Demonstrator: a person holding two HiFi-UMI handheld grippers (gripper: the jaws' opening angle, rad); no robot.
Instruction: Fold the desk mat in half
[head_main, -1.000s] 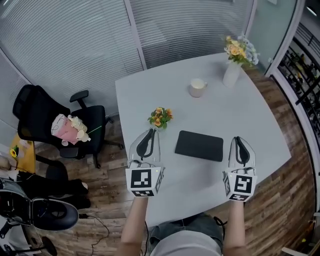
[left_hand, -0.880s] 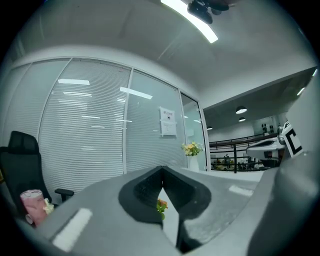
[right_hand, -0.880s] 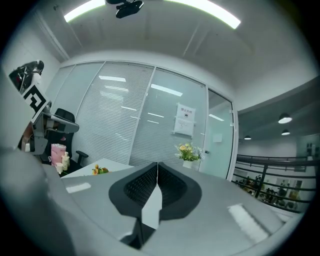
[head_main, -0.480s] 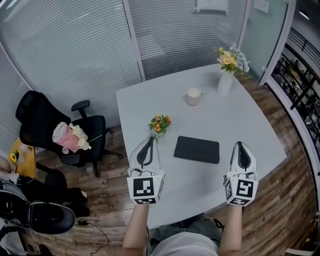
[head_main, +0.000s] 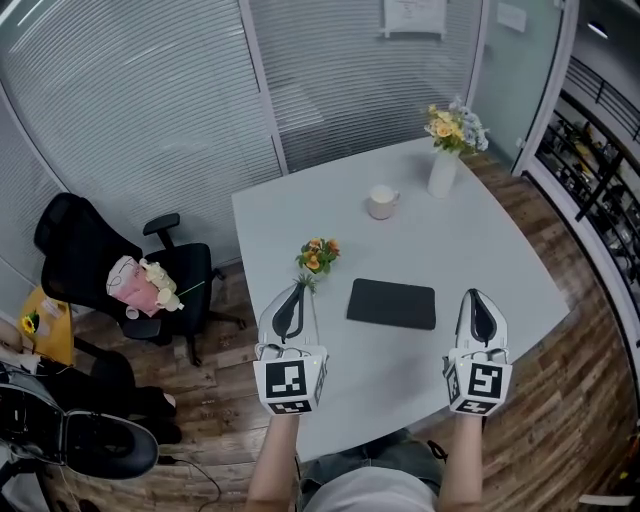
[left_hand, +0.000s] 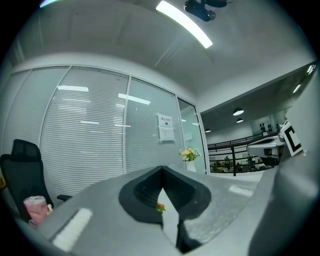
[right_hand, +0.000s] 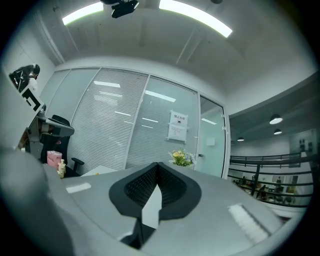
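The desk mat (head_main: 391, 303), a dark rectangle, lies flat and unfolded on the white table (head_main: 290, 205), near its front edge. My left gripper (head_main: 297, 288) hovers to the mat's left, over the table's left edge, shut with nothing in it. On the mat's right, my right gripper (head_main: 474, 294) is also shut and empty. Neither touches the mat. In the left gripper view the pads meet at the tip of the left gripper (left_hand: 161, 168). The right gripper view shows the right gripper (right_hand: 158, 164) the same way. The mat appears in neither gripper view.
A small pot of orange flowers (head_main: 317, 254) stands just left of the mat. A mug (head_main: 380, 201) and a white vase of flowers (head_main: 445, 150) sit at the far side. A black office chair (head_main: 100, 250) holding a pink bouquet (head_main: 135, 283) stands left of the table.
The head view has shifted back and up a little, so the table sits higher in frame. Both grippers stay shut on either side of the mat; the mat has not moved.
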